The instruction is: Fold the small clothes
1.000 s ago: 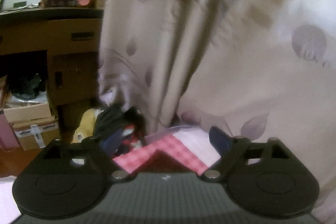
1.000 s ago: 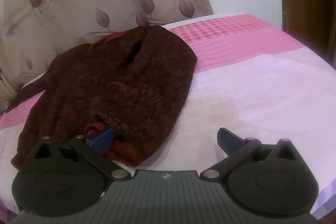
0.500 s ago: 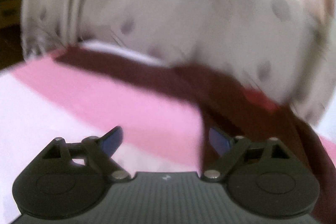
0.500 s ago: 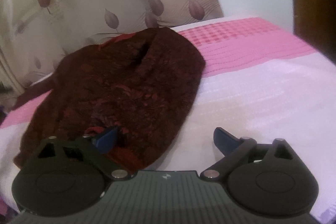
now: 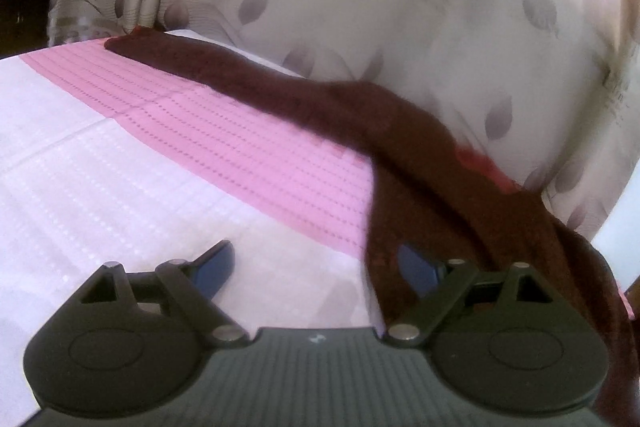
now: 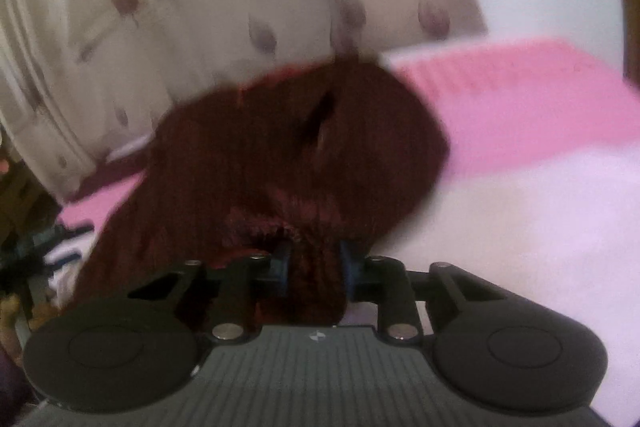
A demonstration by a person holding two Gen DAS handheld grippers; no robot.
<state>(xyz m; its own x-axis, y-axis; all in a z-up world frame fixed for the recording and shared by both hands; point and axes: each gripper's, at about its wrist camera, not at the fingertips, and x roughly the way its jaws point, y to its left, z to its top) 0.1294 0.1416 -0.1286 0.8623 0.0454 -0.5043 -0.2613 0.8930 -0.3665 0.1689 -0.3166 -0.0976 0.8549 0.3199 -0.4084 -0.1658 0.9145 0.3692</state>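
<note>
Two grippers: both are seen above one dark red knitted garment [image 6: 288,155] on the pink and white bedspread [image 5: 120,155].
Garment position: it is spread on the bedspread in front of the leaf-patterned curtain [image 5: 360,7]; one long sleeve [image 5: 240,75] is stretched along the pink band toward the curtain's foot.
Right gripper [image 6: 314,267]: its blue pads are drawn close together and clamped on a bunched fold at the near hem of the garment; the knit is gathered between them.
Left gripper [image 5: 320,267]: its fingers are held wide apart; nothing is gripped. The right-hand pad is seen against the garment's edge, the left-hand pad over bare white bedspread. Contact cannot be judged.
Handling: the knit is judged soft, limp and light, with a fuzzy, non-slippery surface; it is expected to sag and stretch where it is lifted, and loose yarn could be snagged by a pad.
Where to take hold: a hem corner or a side seam is judged best, pinched through both layers; for the left gripper, the edge beside it or the sleeve near its shoulder is suggested.
Sharpness: the right wrist view is blurred, so fine detail at the pinch is uncertain.
</note>
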